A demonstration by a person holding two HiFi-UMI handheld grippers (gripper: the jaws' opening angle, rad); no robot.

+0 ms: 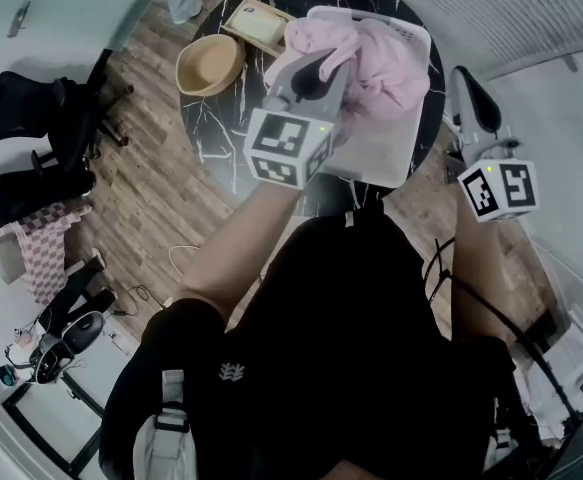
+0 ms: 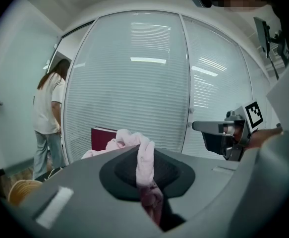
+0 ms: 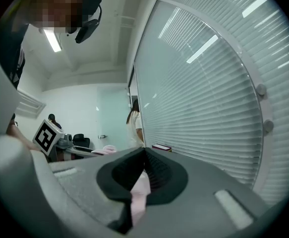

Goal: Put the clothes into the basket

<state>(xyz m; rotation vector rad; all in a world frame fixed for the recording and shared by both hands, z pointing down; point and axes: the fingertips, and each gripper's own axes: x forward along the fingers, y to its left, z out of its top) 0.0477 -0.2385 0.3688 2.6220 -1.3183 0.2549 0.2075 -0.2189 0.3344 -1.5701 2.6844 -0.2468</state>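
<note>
1. No word, number or brand name can be read anywhere.
2. The left tool (image 1: 316, 68) and the right tool (image 1: 463, 76) each carry a marker cube (image 1: 289, 146) (image 1: 498, 188) with black-and-white square patterns, not letters.
3. At 6 o'clock in the head view, the person's black top (image 1: 341, 308) carries a small white emblem (image 1: 231, 371), too small to read.

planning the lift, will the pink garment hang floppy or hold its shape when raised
Probably floppy: the pink garment slumps in soft folds over the white basket. Likely light, since a thin pinch in the left hand-held gripper seems to hold it. A loose part might trail and catch on the basket rim.
</note>
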